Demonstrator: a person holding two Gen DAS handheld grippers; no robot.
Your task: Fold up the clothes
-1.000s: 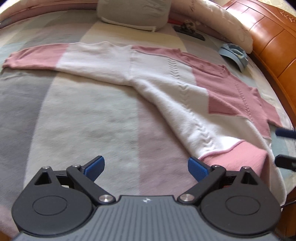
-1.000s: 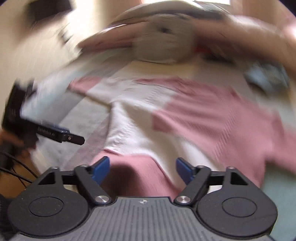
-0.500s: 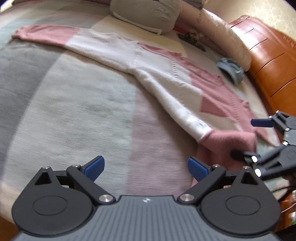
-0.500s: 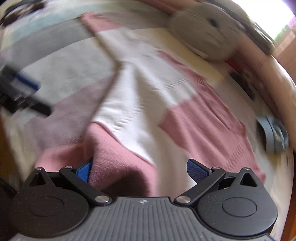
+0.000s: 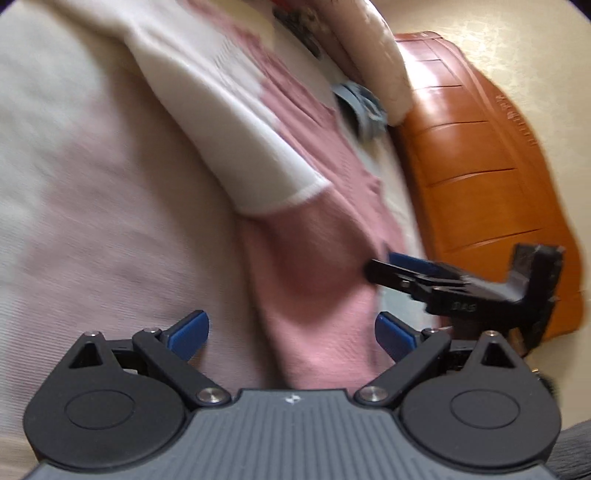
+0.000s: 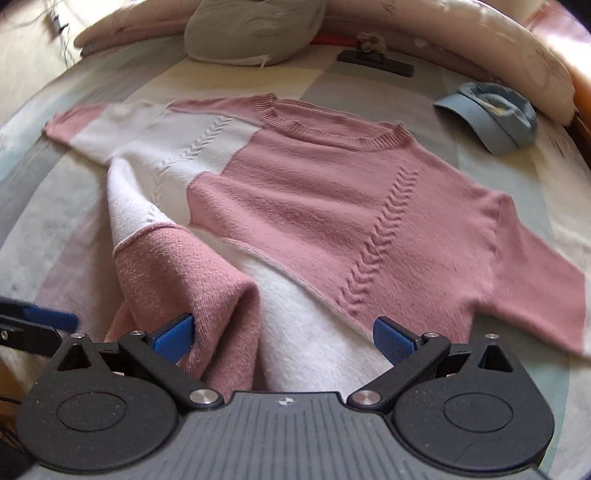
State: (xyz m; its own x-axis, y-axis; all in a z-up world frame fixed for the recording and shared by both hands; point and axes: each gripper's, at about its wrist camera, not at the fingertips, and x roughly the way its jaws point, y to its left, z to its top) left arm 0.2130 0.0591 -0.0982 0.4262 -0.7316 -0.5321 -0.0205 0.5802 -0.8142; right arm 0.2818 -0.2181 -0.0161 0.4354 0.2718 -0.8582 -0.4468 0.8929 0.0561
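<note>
A pink and white knit sweater (image 6: 332, 206) lies spread face up on the bed, neck toward the pillows. Its pink hem corner (image 6: 177, 277) is bunched up into a fold at the near left. My right gripper (image 6: 282, 336) is open, its left pad beside that fold and white knit under the gap. My left gripper (image 5: 291, 332) is open just over the same pink hem (image 5: 314, 280), which lies between its pads without being pinched. A finger (image 5: 391, 271) of the right gripper reaches in from the right and touches the hem's edge.
A blue cap (image 6: 491, 114) lies right of the sweater. A grey pillow (image 6: 255, 29), a black clip (image 6: 373, 61) and a rolled quilt (image 6: 498, 48) line the head of the bed. The wooden bed frame (image 5: 480, 166) borders the right side. A striped blanket (image 6: 55, 229) covers the mattress.
Both grippers have dropped toward the sweater's hem corner. The left view has swung right and closer onto the pink hem. The right gripper's jaws stand wider than at first.
</note>
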